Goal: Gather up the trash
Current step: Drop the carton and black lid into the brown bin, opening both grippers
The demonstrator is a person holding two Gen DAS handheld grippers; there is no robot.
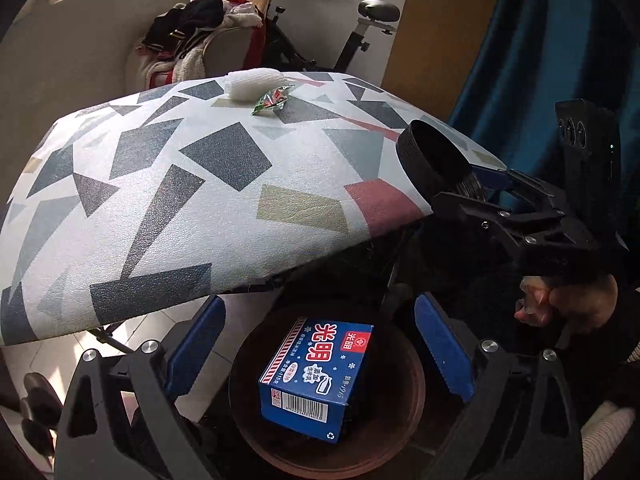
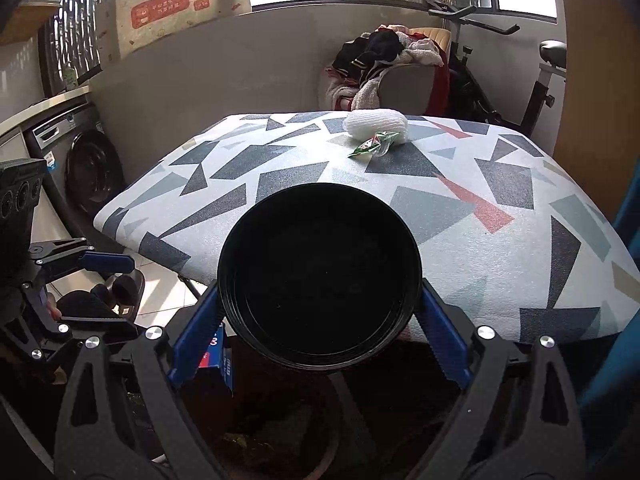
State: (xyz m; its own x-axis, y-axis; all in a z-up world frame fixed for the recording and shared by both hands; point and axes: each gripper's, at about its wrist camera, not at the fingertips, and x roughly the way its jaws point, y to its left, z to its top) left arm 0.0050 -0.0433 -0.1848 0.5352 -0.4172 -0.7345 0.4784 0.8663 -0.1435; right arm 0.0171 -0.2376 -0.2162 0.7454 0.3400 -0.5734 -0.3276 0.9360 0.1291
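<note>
Trash box (image 1: 316, 376) is lying in our bin (image 1: 400, 412); right gripper (image 2: 320, 320) is clamping black lid (image 2: 320, 276), left gripper (image 1: 320, 360) is gaping, patterned table (image 1: 180, 200) is bearing wrapper (image 1: 272, 100).

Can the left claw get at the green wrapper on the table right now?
Probably yes: the left claw is open and empty, above the blue carton in the bin, and nothing covers the green wrapper beside the foam net.

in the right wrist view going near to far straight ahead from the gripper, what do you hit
right gripper → black round lid clamped between its blue pads → patterned table → green wrapper → white foam net → clothes pile on the chair
</note>
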